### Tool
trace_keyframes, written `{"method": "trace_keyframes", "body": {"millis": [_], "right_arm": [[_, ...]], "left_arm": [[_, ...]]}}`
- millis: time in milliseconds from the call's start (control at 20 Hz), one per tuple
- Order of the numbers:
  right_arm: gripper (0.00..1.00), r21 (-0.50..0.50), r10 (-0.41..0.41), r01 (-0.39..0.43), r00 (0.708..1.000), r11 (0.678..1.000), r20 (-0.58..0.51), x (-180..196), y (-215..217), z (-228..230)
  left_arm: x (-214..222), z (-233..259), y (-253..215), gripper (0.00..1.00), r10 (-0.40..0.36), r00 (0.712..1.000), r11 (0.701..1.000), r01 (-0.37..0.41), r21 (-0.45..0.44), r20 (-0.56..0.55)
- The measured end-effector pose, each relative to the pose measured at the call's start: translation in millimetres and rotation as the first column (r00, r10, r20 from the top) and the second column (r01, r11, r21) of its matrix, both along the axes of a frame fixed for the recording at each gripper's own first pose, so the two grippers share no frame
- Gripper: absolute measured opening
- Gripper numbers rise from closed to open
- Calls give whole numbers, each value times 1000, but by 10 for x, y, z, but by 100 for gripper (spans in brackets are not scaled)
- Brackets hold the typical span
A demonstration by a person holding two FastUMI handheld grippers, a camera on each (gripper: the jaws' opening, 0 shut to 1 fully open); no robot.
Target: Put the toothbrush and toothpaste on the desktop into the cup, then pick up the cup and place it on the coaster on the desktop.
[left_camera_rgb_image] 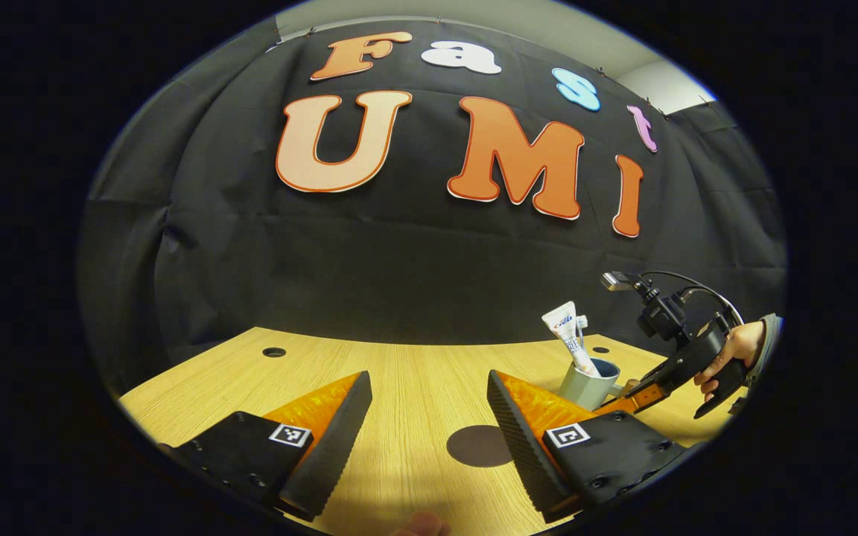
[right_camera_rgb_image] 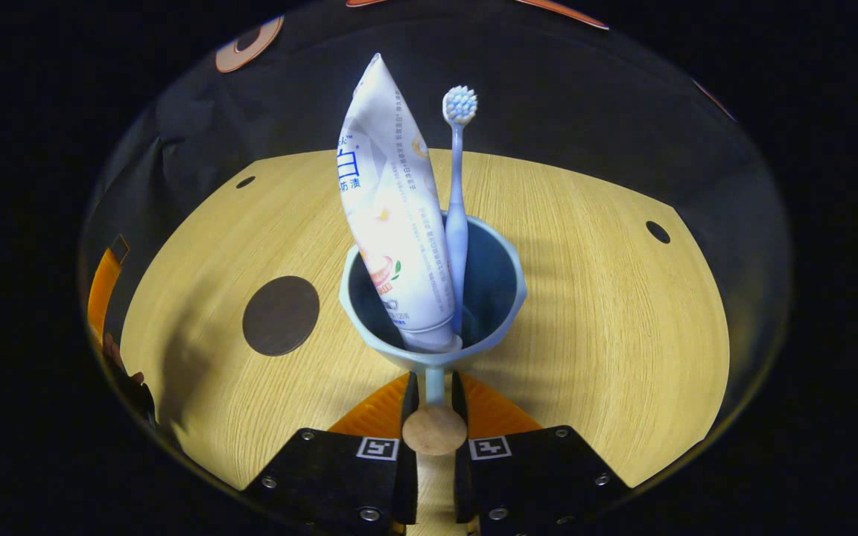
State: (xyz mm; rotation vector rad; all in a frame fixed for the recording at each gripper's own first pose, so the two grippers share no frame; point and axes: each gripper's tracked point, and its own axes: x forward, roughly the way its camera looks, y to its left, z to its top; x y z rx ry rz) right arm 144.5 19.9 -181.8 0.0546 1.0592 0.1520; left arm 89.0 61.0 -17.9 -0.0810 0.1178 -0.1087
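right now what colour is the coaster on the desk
Dark brown, a plain round disc; the coaster shows best in the right gripper view.

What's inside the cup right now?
The cup holds the toothpaste and toothbrush, both upright. The tube covers the cup's bottom and the brush's lower end.

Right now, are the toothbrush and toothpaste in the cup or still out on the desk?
In. The toothpaste and toothbrush both stand inside the cup, tops poking above its rim.
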Motion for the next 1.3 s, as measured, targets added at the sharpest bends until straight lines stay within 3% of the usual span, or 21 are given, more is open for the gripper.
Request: {"method": "trace_keyframes", "body": {"millis": [600, 1300], "right_arm": [[19, 36, 135, -137, 989, 990, 56, 142, -89, -47], [19, 48, 269, -271, 962, 961, 37, 227, -202, -42]], "left_arm": [[-283, -148, 53, 99, 24, 1000, 996, -23, 89, -7], [-403, -254, 331, 99, 74, 997, 995, -71, 70, -35]]}}
